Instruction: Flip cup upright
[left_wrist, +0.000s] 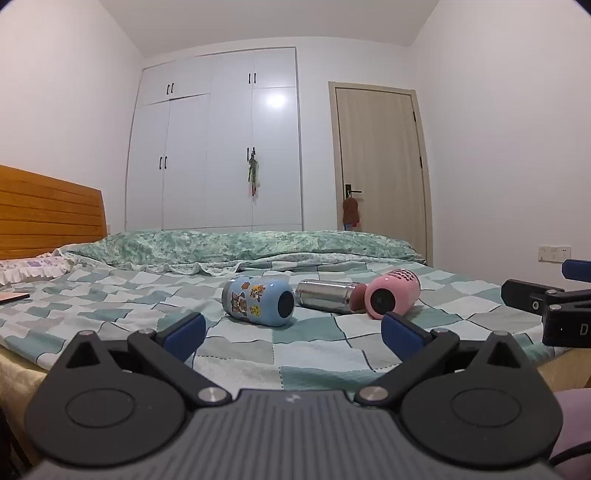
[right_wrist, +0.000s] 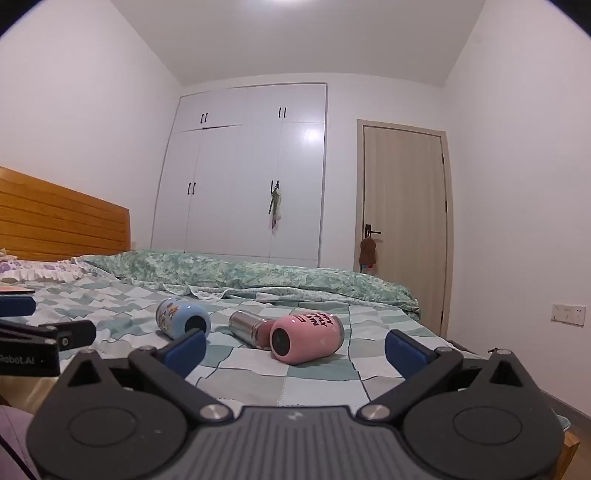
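Three cups lie on their sides on the checked bedspread (left_wrist: 306, 350). A light blue cup with cartoon stickers (left_wrist: 258, 301) lies on the left, its dark end facing me. A silver metal cup (left_wrist: 325, 295) lies in the middle. A pink cup with black lettering (left_wrist: 391, 295) lies on the right. They also show in the right wrist view: blue cup (right_wrist: 183, 323), silver cup (right_wrist: 249, 328), pink cup (right_wrist: 306, 338). My left gripper (left_wrist: 293, 334) is open and empty, short of the cups. My right gripper (right_wrist: 295, 352) is open and empty, just before the pink cup.
A green floral quilt (left_wrist: 240, 247) lies folded across the far side of the bed. A wooden headboard (left_wrist: 48, 214) stands at the left with a pillow (left_wrist: 33, 267) and a flat book (left_wrist: 13, 296). White wardrobe (left_wrist: 221, 147) and door (left_wrist: 380, 158) stand behind.
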